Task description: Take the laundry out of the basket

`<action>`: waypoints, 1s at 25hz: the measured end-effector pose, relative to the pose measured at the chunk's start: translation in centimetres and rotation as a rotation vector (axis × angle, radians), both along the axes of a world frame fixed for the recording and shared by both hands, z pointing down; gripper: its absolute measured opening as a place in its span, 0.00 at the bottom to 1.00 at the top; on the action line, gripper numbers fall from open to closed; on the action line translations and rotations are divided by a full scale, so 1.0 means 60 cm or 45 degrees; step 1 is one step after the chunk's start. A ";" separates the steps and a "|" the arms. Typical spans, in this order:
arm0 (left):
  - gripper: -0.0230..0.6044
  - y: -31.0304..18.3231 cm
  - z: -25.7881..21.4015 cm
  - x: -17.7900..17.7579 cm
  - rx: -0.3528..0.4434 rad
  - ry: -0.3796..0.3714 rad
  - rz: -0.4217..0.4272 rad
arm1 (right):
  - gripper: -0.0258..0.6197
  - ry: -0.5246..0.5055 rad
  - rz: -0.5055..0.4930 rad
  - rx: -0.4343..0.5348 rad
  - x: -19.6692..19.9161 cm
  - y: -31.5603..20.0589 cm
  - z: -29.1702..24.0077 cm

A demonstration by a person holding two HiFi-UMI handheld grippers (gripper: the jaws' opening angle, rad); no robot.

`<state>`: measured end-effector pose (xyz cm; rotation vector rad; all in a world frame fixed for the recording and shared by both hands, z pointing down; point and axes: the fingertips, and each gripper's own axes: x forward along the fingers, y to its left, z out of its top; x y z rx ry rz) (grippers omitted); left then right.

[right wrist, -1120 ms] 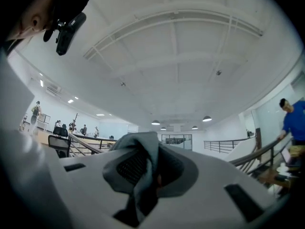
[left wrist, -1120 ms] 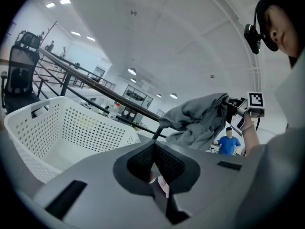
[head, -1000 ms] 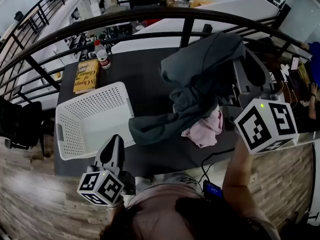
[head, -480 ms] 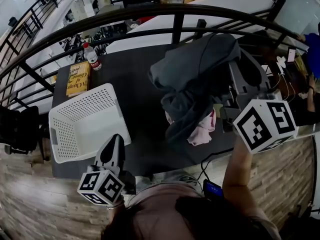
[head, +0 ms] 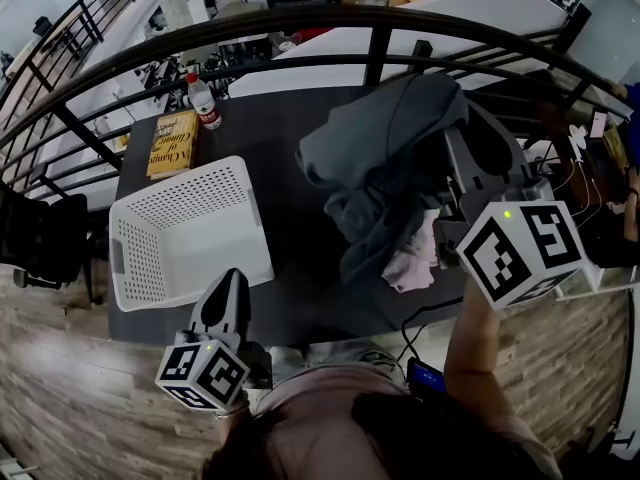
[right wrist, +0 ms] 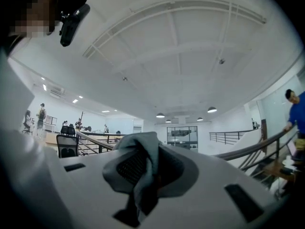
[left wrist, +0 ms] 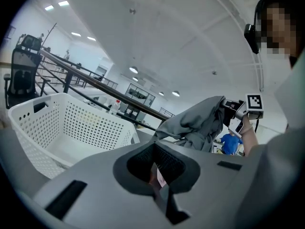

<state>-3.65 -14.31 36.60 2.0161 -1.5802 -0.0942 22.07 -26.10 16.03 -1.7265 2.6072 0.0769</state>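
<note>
Grey cloth fills the middle of the head view: a grey garment (head: pixel 385 133) hangs bunched from the right gripper (right wrist: pixel 145 175) above the dark table (head: pixel 280 148), well clear of the white basket (head: pixel 135 263). Its lower folds hang down beside a pink garment (head: pixel 410 263) that lies on the table, though I cannot tell whether they touch the surface.

The basket looks empty (only its perforated floor and walls show), so I judge the lifting-out done and the setting-down in hand. The next move calls for lowering the grey piece onto the table by the pink one, then spreading the jaws so the fold slips free without catching on them.

The right gripper view shows what the head view hides under the drape. There, a fold of grey fabric is pinched between the jaws and spills over them. The head view in turn gives the layout: basket to the left, laundry to the right, a yellow book (head: pixel 172 143) and a bottle (head: pixel 205 103) at the far edge.

The left gripper (head: pixel 226 293) sits low near the table's front edge, beside the basket. Its jaws are pressed together and grip nothing. Its own view adds a side look at the hanging garment and the basket's bare inner wall.
</note>
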 end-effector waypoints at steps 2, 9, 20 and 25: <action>0.03 0.004 0.002 -0.010 0.002 0.001 -0.012 | 0.15 0.003 -0.017 -0.019 -0.014 -0.002 0.010; 0.03 0.013 0.004 -0.041 -0.013 -0.003 -0.031 | 0.15 0.020 -0.062 -0.142 -0.058 -0.005 0.076; 0.03 0.022 0.014 -0.070 -0.060 -0.018 -0.012 | 0.15 0.048 -0.068 -0.349 -0.098 0.003 0.190; 0.03 0.029 0.020 -0.074 -0.077 -0.021 0.005 | 0.15 0.039 -0.060 -0.407 -0.102 0.008 0.222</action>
